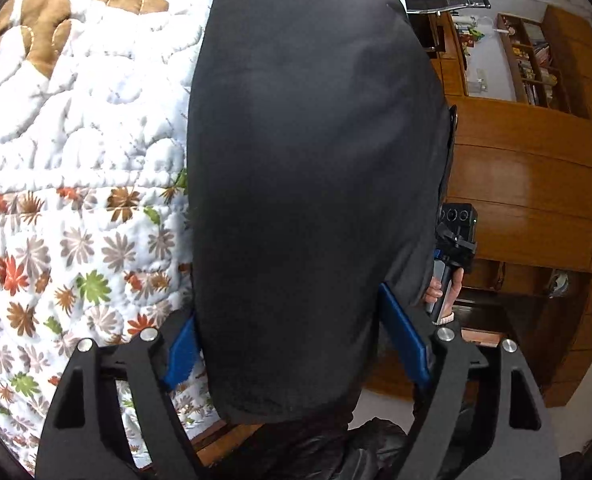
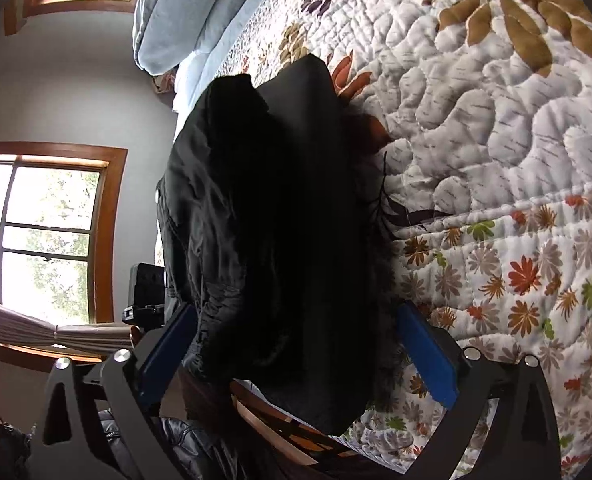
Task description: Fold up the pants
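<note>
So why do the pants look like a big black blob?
In the right wrist view, bright windows behind leave the pants a near-featureless dark shape; in the left wrist view the pants fill the frame close up, and the fisheye bends the wooden cabinets.

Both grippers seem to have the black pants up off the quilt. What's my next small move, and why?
Probably lower both grippers together toward the quilt. The pants hang bunched between the blue pads of the left gripper and the right gripper, apparently off the bed, so laying the fabric flat should come before any fold.
</note>
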Demonstrator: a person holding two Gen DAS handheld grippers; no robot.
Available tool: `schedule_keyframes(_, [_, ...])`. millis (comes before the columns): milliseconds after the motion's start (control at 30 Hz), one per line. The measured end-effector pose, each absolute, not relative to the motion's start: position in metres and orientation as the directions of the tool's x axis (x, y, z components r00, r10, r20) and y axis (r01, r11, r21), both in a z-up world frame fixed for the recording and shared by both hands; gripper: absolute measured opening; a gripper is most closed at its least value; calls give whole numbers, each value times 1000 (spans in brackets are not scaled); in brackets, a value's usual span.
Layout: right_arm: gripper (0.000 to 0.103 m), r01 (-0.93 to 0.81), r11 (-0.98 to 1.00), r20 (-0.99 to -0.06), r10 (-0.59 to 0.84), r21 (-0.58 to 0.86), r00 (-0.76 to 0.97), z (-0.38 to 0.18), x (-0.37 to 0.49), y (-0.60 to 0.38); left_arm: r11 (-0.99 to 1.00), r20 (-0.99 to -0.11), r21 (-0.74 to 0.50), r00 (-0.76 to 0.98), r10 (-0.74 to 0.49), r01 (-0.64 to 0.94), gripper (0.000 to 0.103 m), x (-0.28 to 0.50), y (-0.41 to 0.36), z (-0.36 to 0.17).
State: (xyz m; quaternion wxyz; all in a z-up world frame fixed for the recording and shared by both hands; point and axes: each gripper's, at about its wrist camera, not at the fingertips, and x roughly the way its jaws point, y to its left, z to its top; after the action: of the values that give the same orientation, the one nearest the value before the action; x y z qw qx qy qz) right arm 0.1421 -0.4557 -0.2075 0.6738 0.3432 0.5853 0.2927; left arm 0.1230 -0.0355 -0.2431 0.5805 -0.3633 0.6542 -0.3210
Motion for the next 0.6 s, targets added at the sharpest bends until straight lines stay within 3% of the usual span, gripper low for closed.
schedule_keyframes(467, [100,-48,634,-627,772,772,105,-201,164,-422,537,-533,-835,-63,-844,-123,79,122,-39,-241])
schedule_keyframes(500, [98,-68,635,-628,771,769,105,-200,164,-418,538,-534,-834,-61,-843,-123,79,123,-40,-241])
schedule_keyframes(533, [83,-97,624,-616,781,775,103,-197,164,-413,539,-536,-834,-59,-842,-122,79,125,-44,-239])
schedule_keyframes(600, [75,-114,634,-625,773,765,105,-195,161,-408,541,-539,-832,-55,-841,-119,78,128,-50,-236])
